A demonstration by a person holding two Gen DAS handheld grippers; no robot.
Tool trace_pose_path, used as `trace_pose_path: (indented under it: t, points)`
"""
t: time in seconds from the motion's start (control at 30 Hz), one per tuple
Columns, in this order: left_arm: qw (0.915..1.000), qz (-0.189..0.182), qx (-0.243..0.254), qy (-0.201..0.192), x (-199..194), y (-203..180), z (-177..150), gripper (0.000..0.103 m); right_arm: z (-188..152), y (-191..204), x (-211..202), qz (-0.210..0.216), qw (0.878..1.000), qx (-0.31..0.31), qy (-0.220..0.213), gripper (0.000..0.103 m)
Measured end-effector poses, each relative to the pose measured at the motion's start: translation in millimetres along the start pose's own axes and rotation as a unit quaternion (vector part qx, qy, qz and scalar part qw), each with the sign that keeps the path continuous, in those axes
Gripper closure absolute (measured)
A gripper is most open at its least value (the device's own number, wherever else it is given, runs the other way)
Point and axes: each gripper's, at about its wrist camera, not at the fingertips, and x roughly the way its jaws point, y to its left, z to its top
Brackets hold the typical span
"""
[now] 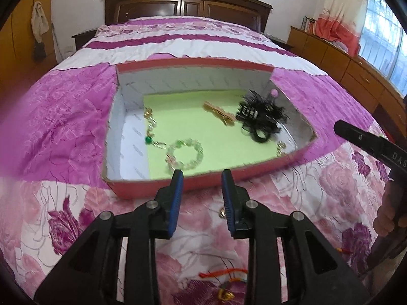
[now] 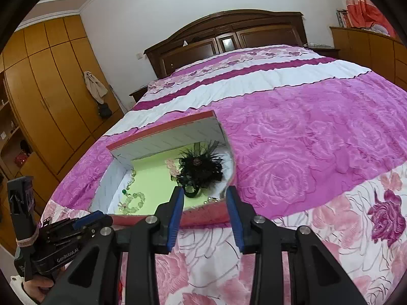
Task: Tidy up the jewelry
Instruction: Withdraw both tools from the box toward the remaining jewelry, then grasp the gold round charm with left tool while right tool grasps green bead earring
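Observation:
A red box (image 1: 157, 188) with a green liner lies on the bedspread. In it are a pale green bead bracelet (image 1: 184, 153), a chain with a green bead (image 1: 152, 127), a gold hair clip (image 1: 218, 113) and a black feathered hairpiece (image 1: 262, 117). My left gripper (image 1: 202, 174) hovers open just before the box's near wall, with nothing between its blue pads. A red cord with a charm (image 1: 223, 274) and a small gold piece (image 1: 222, 212) lie on the bedspread below it. My right gripper (image 2: 204, 190) is open and empty over the box's (image 2: 203, 218) near right corner, close to the hairpiece (image 2: 201, 170).
The box sits on a pink and white floral bedspread (image 1: 63, 127) with a dark wooden headboard (image 1: 188, 2) beyond. Wardrobes (image 2: 45, 89) line the left wall; a low cabinet (image 1: 338, 58) and a window stand to the right. A hand (image 2: 38, 287) holds the left gripper's body.

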Motion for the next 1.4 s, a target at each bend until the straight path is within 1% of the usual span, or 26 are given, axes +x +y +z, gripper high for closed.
trace_pose_path:
  t: [0.3, 0.73, 0.83, 0.9, 0.93, 0.97, 1.17, 1.3, 1.4]
  points:
    - [0.9993, -0.008, 0.01, 0.034, 14, -14, -13, 0.08, -12, -13, -11, -0.012, 1.0, 0.012, 0.004, 0.065]
    - [0.9974, 0.0, 0.012, 0.07, 38, -21, -28, 0.081, -29, -25, -13, -0.011, 0.999, 0.033, 0.018, 0.065]
    - [0.9973, 0.005, 0.015, 0.071, 42, -22, -31, 0.082, -34, -26, -14, -0.012, 0.999, 0.033, 0.02, 0.065]
    - [0.9975, 0.008, 0.016, 0.068, 43, -21, -32, 0.086, -36, -25, -16, -0.013, 0.999, 0.033, 0.021, 0.065]
    - [0.9976, 0.008, 0.017, 0.067, 43, -22, -32, 0.093, -37, -25, -16, -0.013, 0.999, 0.034, 0.022, 0.065]
    - [0.9976, 0.007, 0.016, 0.066, 44, -21, -32, 0.096, -38, -25, -17, -0.013, 0.999, 0.035, 0.023, 0.065]
    - [0.9982, 0.001, 0.01, 0.059, 39, -19, -33, 0.097, -41, -20, -22, -0.015, 0.999, 0.031, 0.027, 0.065]
    - [0.9987, -0.005, 0.0, 0.051, 28, -18, -33, 0.097, -42, -14, -26, -0.013, 0.999, 0.027, 0.025, 0.065]
    - [0.9991, 0.0, -0.004, 0.043, 15, -15, -34, 0.097, -44, -7, -30, -0.01, 0.999, 0.022, 0.026, 0.065]
